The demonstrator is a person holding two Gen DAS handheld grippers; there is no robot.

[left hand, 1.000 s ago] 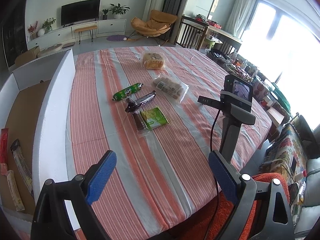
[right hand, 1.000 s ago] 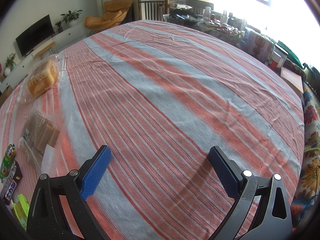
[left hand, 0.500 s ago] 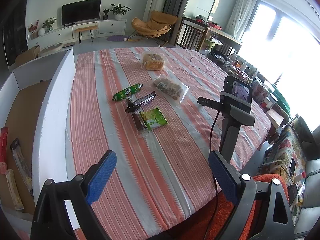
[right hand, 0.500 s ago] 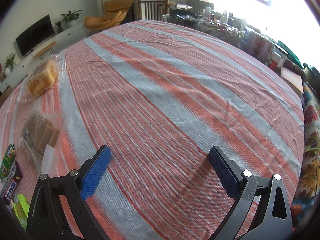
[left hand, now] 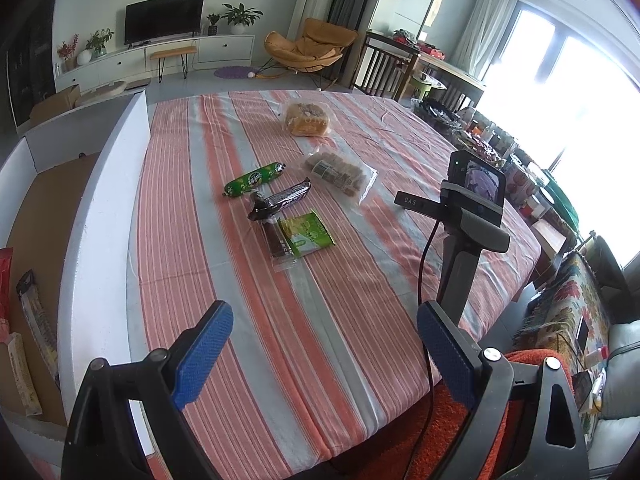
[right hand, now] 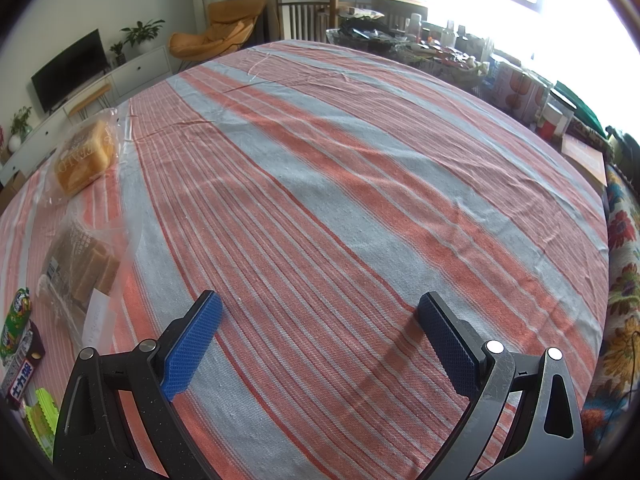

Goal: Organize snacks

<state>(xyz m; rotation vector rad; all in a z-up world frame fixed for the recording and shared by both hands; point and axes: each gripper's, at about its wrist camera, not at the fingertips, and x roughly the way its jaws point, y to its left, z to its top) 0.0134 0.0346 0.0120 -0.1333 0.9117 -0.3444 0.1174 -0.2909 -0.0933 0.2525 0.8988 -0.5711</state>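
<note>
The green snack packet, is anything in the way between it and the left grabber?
Nothing visible. Only bare striped tablecloth lies between the open left gripper and the green snack packet. A dark bar lies against its left edge, not in front.

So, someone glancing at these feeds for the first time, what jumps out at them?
The striped tablecloth fills both views, with a cluster of snacks mid-table: a green sausage, a dark bar, a green packet, a clear bag of brown biscuits and bagged bread farther back. Left of them stands a white-walled cardboard box already holding a few packets. Both grippers, left and right, hang open and empty.
</note>
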